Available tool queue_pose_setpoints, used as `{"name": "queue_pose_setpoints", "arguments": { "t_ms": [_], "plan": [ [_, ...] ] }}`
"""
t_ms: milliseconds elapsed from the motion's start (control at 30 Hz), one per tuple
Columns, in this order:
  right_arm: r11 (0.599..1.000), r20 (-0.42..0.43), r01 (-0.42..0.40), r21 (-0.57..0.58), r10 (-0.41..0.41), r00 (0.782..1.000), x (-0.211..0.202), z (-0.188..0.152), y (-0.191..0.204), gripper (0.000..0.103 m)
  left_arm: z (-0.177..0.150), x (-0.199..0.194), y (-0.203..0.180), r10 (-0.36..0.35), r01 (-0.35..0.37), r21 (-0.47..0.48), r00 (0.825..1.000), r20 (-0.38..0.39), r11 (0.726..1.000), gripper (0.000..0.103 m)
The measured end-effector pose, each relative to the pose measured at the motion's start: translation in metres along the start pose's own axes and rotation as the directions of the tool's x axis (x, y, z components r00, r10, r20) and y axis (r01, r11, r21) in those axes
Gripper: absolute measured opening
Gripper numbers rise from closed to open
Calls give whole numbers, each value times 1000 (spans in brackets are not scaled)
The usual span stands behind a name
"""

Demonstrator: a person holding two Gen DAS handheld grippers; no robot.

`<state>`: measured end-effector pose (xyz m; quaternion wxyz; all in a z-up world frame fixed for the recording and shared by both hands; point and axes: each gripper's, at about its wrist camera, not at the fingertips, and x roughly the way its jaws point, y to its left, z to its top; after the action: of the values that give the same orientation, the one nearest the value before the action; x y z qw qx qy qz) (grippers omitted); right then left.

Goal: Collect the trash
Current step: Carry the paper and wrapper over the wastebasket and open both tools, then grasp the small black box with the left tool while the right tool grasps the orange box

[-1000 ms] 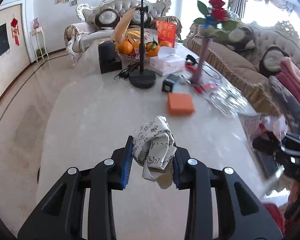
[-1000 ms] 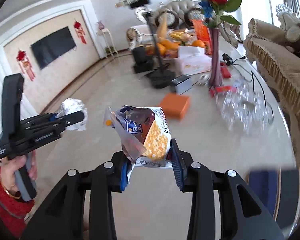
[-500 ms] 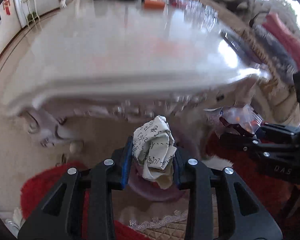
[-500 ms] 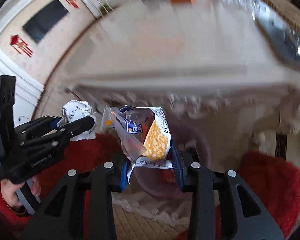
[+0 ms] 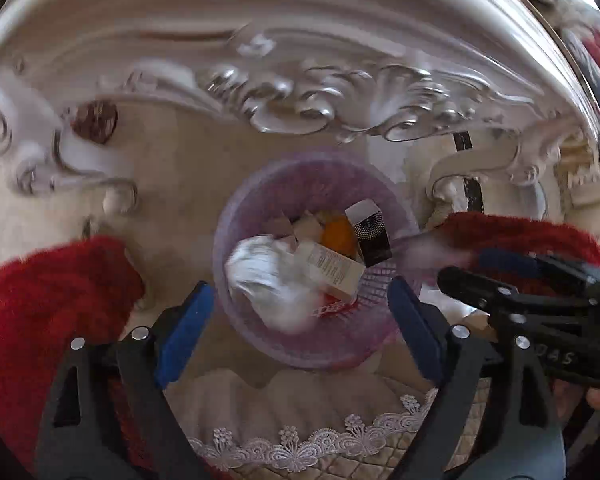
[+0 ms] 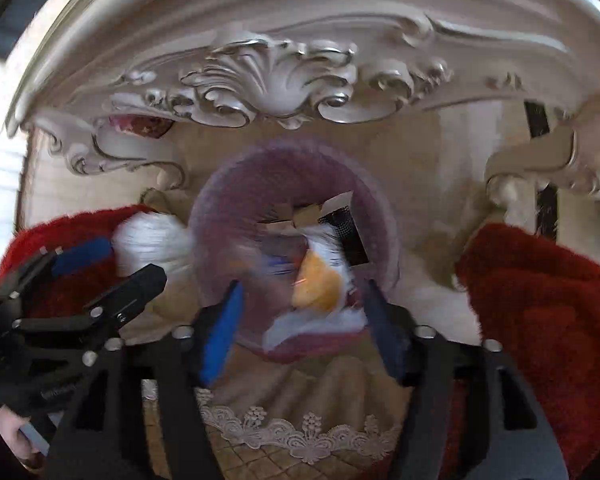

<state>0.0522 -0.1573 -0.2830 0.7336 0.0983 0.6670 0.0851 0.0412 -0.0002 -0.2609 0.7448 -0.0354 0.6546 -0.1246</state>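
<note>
Both grippers over bin [image 5: 256, 332], jaws wide, nothing gripped; left gripper [image 5: 300, 316] above paper wad [image 5: 272, 284], blurred, apparently dropping at bin's 7 o'clock; right gripper [image 6: 300, 320] above snack bag [image 6: 316, 284], blurred, at bin's 5 o'clock. Judgement: release step; hold each tool centred over the rim until trash settles inside beside box [image 5: 332, 270]; avoid clipping rim when lifting.

Carved white desk apron [image 5: 300, 96] arches overhead, scrolled leg [image 6: 540, 168] at right. Red fuzzy fabric [image 5: 40, 320] on both sides. Lace-edged quilted cloth [image 6: 284, 436] below. Beige floor [image 5: 180, 184].
</note>
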Motion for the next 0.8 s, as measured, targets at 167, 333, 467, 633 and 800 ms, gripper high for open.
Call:
{"name": "queue_pose_setpoints", "arguments": {
  "t_ms": [167, 333, 467, 633, 800],
  "plan": [
    [1000, 19, 12, 6, -12, 1000, -4, -1, 0, 62, -2, 1, 3, -7, 7, -1, 1000, -10, 1000, 86],
    [998, 92, 35, -53, -30, 995, -19, -6, 5, 62, 0, -15, 3, -12, 13, -14, 998, 67, 1000, 86],
    [989, 193, 36, -144, -8, 981, -50, -14, 18, 62, 1, -54, 4, -7, 10, -13, 976, 215, 1000, 86],
    [989, 418, 61, -136, 1, 909, -113, -2, 22, 62, 16, -115, 6, 10, -3, -18, 913, 409, 1000, 86],
    [988, 622, 156, -5, -120, 774, -165, 73, 18, 79, 59, -163, 12, 72, -76, -15, 842, 535, 997, 86]
  ]
}}
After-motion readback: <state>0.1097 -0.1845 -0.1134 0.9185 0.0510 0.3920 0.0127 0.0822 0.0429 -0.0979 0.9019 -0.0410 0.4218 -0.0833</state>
